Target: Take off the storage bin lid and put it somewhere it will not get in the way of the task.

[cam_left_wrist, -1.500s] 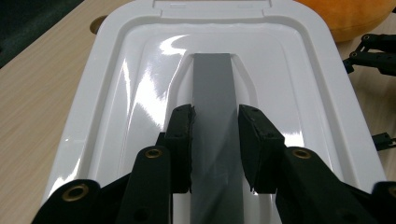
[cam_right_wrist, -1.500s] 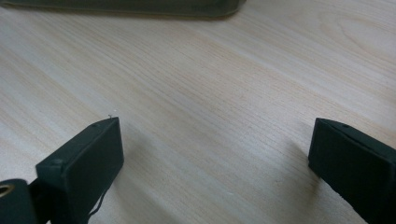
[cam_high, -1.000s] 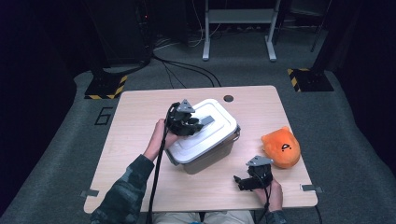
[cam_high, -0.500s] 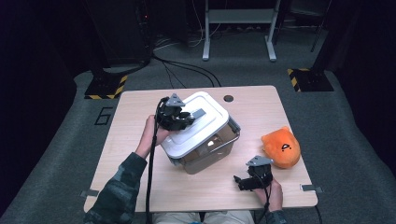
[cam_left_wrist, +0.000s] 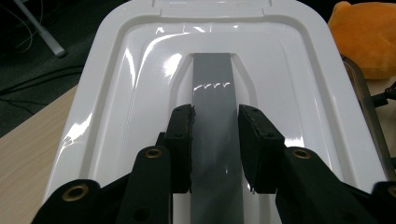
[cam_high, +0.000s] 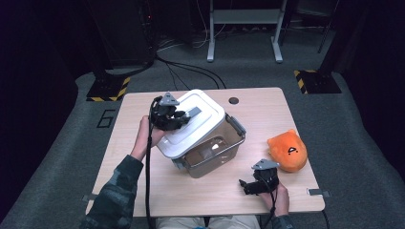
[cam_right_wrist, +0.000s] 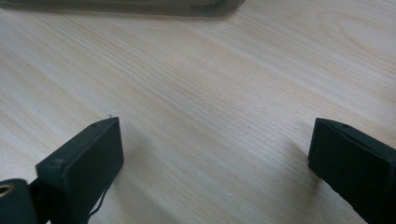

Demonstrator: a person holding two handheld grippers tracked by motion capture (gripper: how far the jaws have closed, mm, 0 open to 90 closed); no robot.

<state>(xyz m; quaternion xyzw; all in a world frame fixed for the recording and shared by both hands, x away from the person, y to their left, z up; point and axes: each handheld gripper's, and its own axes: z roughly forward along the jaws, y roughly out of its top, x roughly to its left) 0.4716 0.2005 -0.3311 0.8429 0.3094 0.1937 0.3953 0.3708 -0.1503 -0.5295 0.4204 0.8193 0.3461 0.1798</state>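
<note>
From the high view, a clear bin (cam_high: 210,152) with grey latches sits mid-counter (cam_high: 143,167), its white lid (cam_high: 191,121) tilted up off the bin on the side nearer the person's left hand (cam_high: 143,138). The left tool (cam_high: 179,117) sits on the lid at its grey handle strip (cam_high: 193,112). An orange plush toy (cam_high: 286,151) lies just to the right of the bin, and the right tool (cam_high: 246,186) rests on the counter in front of the bin, near the toy.

In the left gripper view, the left tool (cam_left_wrist: 215,140) has its jaws closed in on the grey handle strip (cam_left_wrist: 212,84) of the white lid (cam_left_wrist: 116,93), gripping it; the orange plush toy (cam_left_wrist: 369,37) shows beyond the lid.

In the right gripper view, the right tool (cam_right_wrist: 215,149) has its jaws spread wide with bare counter (cam_right_wrist: 210,84) between them, the bin (cam_right_wrist: 140,7) at the far edge
</note>
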